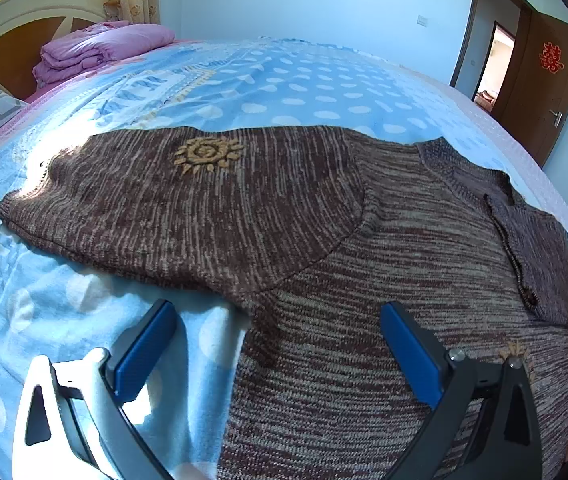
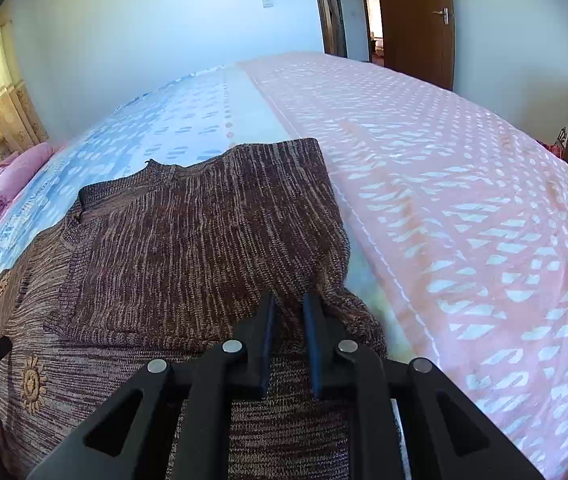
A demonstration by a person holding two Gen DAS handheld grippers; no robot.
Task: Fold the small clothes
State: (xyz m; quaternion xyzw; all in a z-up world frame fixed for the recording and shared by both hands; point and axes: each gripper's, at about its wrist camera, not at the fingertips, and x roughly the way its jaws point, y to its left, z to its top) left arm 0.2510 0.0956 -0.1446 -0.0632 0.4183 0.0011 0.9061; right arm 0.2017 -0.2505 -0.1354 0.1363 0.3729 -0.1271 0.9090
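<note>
A brown marled knit sweater (image 1: 364,240) lies flat on the bed, one sleeve with a yellow sun emblem (image 1: 207,153) spread to the left. My left gripper (image 1: 279,344) is open wide, hovering over the sweater's side edge below the armpit, holding nothing. In the right wrist view the sweater (image 2: 187,240) has its right sleeve folded over the chest. My right gripper (image 2: 290,304) has its jaws close together with a narrow gap, low over the sweater's right edge; whether it pinches fabric is unclear.
The bed has a blue dotted blanket (image 1: 284,88) and a pink patterned blanket (image 2: 464,200). A folded purple quilt (image 1: 99,50) lies by the headboard (image 1: 23,12). A brown door (image 1: 540,92) stands open at the far right.
</note>
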